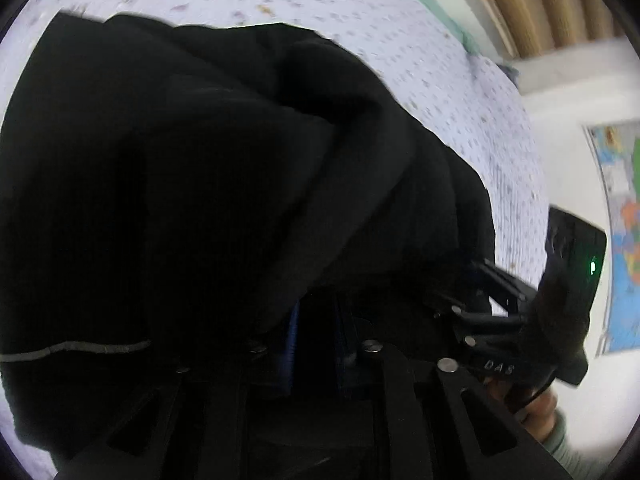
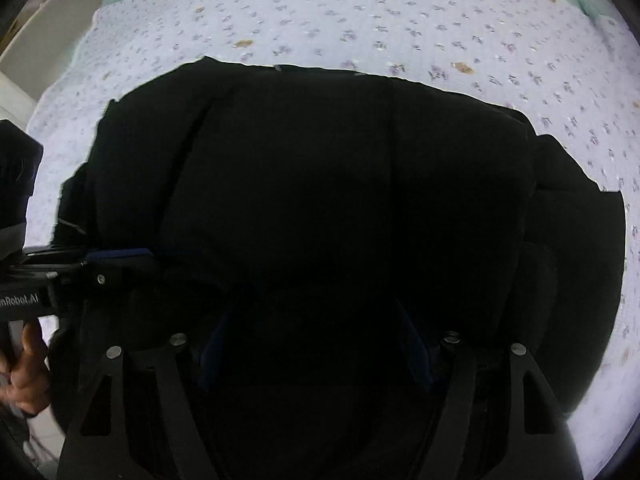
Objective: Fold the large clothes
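Both grippers [image 1: 316, 344] [image 2: 316, 344] close together, fingers apart.

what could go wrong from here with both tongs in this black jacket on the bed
The black jacket is bulky and bunched over both tongs, so a layer could slip out and the fold sag.

The left tongs and right tongs work close together at the same edge and might collide.

Dark fabric hides the fingertips in both views, so grip is hard to judge over the floral bedsheet.

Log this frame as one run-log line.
stage: mid-fold | item: black garment on floral bedsheet | left gripper: fabric between fingers, closed | right gripper: wide, fabric over fingers
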A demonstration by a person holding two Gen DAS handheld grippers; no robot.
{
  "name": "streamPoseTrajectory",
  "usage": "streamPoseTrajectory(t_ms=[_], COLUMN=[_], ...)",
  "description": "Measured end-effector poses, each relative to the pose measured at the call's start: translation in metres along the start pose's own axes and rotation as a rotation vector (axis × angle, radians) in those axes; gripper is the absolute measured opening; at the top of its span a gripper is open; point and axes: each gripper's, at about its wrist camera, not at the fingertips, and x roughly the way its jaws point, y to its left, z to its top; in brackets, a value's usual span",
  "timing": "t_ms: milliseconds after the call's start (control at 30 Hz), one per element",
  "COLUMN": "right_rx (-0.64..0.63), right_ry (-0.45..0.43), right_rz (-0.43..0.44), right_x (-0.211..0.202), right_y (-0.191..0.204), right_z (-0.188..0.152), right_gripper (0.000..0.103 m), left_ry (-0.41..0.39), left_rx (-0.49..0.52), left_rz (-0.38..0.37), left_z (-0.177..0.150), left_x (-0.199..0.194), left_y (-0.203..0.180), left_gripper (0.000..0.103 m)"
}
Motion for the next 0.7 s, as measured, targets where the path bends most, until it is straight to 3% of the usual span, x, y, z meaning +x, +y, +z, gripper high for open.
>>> streamPoseTrajectory(t_ms=[133,233,333,433,500,633,700], right_rx=[0.005,-0.021,-0.039,-0.037,-0.015,0.074,0.083], right_ry=[-0.028,-0.107,-0.159,-0.086,0.000,0.018,0.020], right_rz=[0.026,0.070,0.100,0.030,0.051,0.072,0.061], right_x=[-0.022,-0.066,-0.093,-0.067,-0.033,-0.006,-0.011], right_y=[0.003,0.006,0.014,0.017,0.012,0.000,0.003], right_z=[0.005,-0.006,-0.019,-0.029,-0.036,-0.035,-0.033], right_gripper=[0.071,0.071,0.071,0.065,0.060,0.060,0.060], left_ry=[-0.024,-0.043,-0.067,-0.025,0.023,0.017,0.002], left_rx=[0.107,0.165,0.180,0.133,0.082,0.039,0.083], left_rz=[0.037,-0.028,-0.059,0.055,0.121,0.130,0.141], left_z=[-0.007,-0.021,-0.035,-0.040,-0.041,-0.040,-0.048], left_x=[-0.023,-0.053,-0.062,-0.033,-0.004,0.007,-0.006], left_y=[-0.023,-0.044,-0.050,-0.040,-0.023,-0.020,-0.031], left_gripper=[0.013,0.016,0.033,0.036,0.029,0.029,0.029])
